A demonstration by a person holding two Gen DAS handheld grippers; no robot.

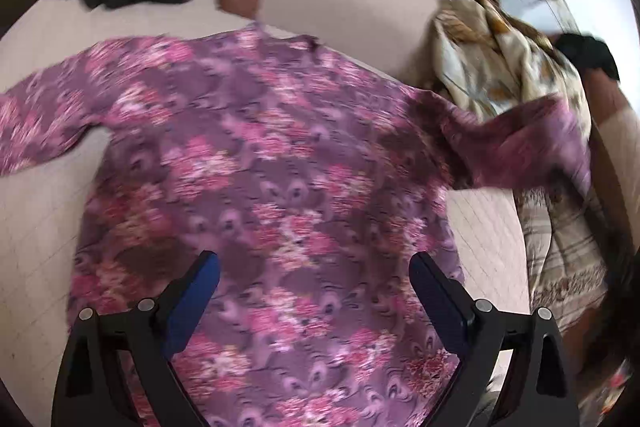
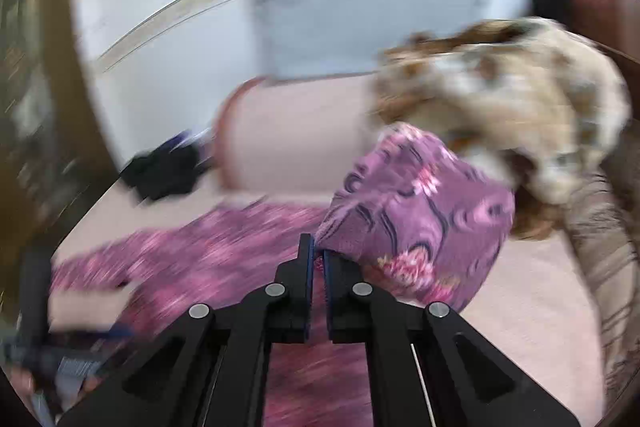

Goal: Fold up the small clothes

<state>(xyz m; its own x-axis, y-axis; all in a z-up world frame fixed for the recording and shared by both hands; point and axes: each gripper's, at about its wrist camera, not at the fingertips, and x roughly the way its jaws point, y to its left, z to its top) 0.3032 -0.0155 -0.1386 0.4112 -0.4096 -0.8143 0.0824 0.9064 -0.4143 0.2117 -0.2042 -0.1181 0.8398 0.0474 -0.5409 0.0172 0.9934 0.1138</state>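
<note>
Bare pink bed surface [image 1: 36, 207] left of floral shirt [image 1: 280, 155]; crumpled beige cloth pile [image 1: 492, 67] blocks right.

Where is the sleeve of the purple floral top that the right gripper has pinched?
In the right wrist view, the sleeve is lifted just ahead of the right gripper, beside the cream patterned garment.

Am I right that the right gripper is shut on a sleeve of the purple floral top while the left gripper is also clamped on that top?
Not quite. The right gripper is shut on a sleeve of the purple floral top, as the right wrist view shows. But the left gripper is open: in the left wrist view its jaws stand wide apart above the top, clamped on nothing.
</note>
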